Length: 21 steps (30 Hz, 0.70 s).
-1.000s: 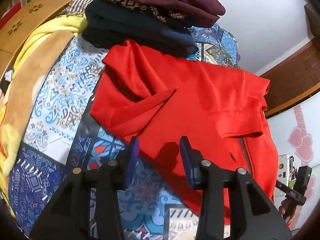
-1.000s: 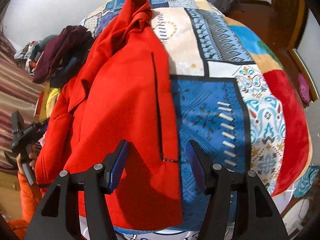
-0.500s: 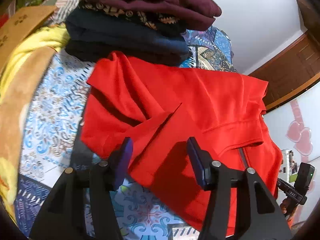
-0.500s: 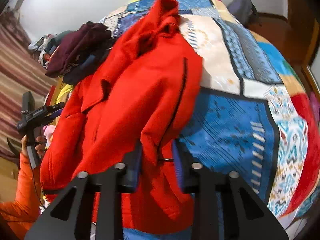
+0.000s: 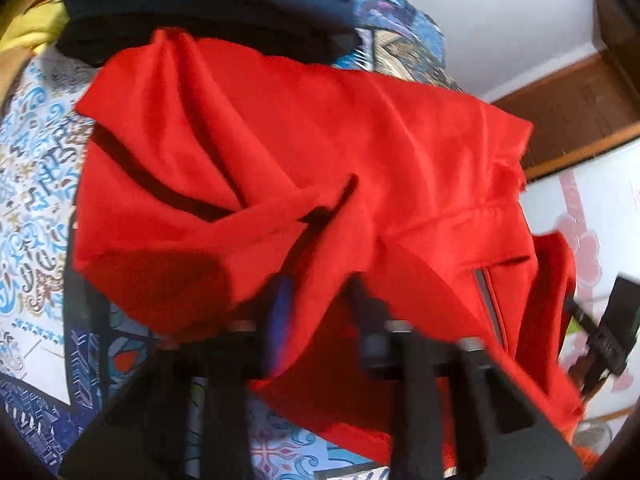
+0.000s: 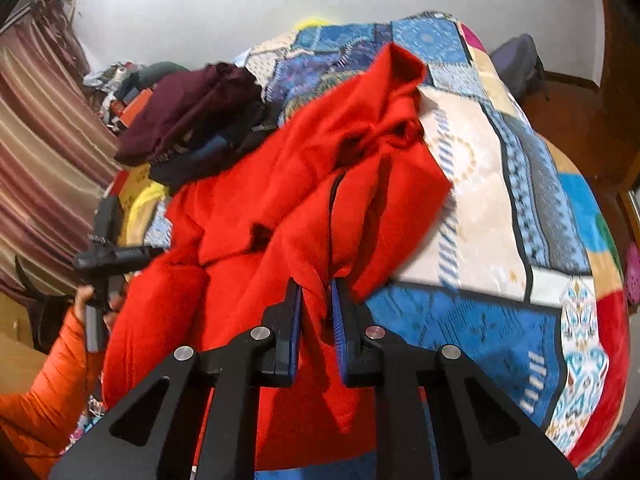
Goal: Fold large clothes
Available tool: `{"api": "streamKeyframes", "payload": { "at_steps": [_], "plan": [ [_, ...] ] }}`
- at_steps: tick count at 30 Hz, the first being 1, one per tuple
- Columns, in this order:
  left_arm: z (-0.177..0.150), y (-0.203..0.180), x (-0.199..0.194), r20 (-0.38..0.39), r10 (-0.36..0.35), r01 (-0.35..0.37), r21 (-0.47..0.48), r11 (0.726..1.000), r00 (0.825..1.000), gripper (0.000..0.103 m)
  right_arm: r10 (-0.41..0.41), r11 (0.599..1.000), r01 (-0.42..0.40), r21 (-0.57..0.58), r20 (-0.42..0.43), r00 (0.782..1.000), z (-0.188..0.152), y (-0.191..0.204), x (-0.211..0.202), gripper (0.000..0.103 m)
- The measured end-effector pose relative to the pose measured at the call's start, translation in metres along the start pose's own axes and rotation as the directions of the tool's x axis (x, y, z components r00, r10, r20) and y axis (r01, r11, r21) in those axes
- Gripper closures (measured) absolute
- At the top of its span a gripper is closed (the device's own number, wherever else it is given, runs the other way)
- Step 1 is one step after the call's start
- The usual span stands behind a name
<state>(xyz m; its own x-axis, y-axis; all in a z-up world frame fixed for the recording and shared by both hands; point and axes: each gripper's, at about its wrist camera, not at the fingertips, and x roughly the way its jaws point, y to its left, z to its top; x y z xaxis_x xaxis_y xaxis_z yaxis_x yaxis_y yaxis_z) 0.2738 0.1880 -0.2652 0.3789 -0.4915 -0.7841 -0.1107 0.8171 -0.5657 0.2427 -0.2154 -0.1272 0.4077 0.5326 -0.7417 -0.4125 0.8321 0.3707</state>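
Observation:
A large red jacket (image 5: 280, 128) lies rumpled across a patchwork bedspread (image 5: 36, 152). In the left wrist view, blurred by motion, my left gripper (image 5: 320, 304) is closing with a bunched edge of the jacket pinched between its blue pads. In the right wrist view the jacket (image 6: 248, 208) rises in a ridge beside its zip. My right gripper (image 6: 316, 292) is closing with a fold of that red cloth squeezed between its pads and lifted off the bedspread (image 6: 500, 184). A hand (image 6: 86, 296) in an orange sleeve shows at the left.
A stack of folded dark clothes (image 6: 188, 116) sits on the bed just past the jacket, also close above it in the left view (image 5: 200, 8). Striped curtains (image 6: 40, 140) hang at the left. A dark bag (image 6: 516, 64) lies beyond the bed. A wooden door frame (image 5: 580, 112) stands behind.
Both grippers went from open over the jacket to closed on its cloth. The left dropped onto the near edge. The right rose, pulling up a fold beside the zip.

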Motion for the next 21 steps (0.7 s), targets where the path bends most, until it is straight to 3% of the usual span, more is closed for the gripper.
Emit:
{"api": "streamKeyframes", "payload": {
  "at_steps": [4,8,11,15,17,19,21],
  "plan": [
    [-0.011,-0.017,-0.016,0.052,0.043,-0.047,0.075,0.996,0.998,0.099,0.002,1.000,-0.001,-0.020,0.033,0.999,0.018,0.004,-0.002,0.090],
    [-0.013,-0.029,-0.057,0.153,0.071,-0.084,0.079,0.993,0.986,0.100,-0.017,0.999,0.021,-0.048,0.081,0.997,0.046,0.006,-0.005,0.091],
    [-0.010,-0.033,-0.099,0.262,0.099,-0.121,0.071,0.990,0.960,0.100,-0.034,0.998,0.040,-0.051,0.115,0.993,0.068,0.002,-0.007,0.092],
    [0.005,-0.024,-0.141,0.377,0.173,-0.194,0.018,0.981,0.910,0.100,-0.107,0.992,0.116,-0.050,0.161,0.981,0.107,-0.007,0.005,0.098],
    [0.015,-0.014,-0.147,0.404,0.216,-0.231,-0.012,0.973,0.889,0.100,-0.166,0.984,0.175,-0.032,0.177,0.970,0.130,-0.015,0.018,0.100],
    [0.028,-0.001,-0.144,0.402,0.233,-0.235,-0.046,0.971,0.885,0.100,-0.214,0.976,0.219,-0.010,0.169,0.962,0.149,-0.027,0.035,0.100],
    [0.043,0.014,-0.128,0.373,0.297,-0.286,-0.084,0.954,0.879,0.100,-0.259,0.965,0.262,-0.004,0.140,0.956,0.161,-0.035,0.054,0.100]
  ]
}}
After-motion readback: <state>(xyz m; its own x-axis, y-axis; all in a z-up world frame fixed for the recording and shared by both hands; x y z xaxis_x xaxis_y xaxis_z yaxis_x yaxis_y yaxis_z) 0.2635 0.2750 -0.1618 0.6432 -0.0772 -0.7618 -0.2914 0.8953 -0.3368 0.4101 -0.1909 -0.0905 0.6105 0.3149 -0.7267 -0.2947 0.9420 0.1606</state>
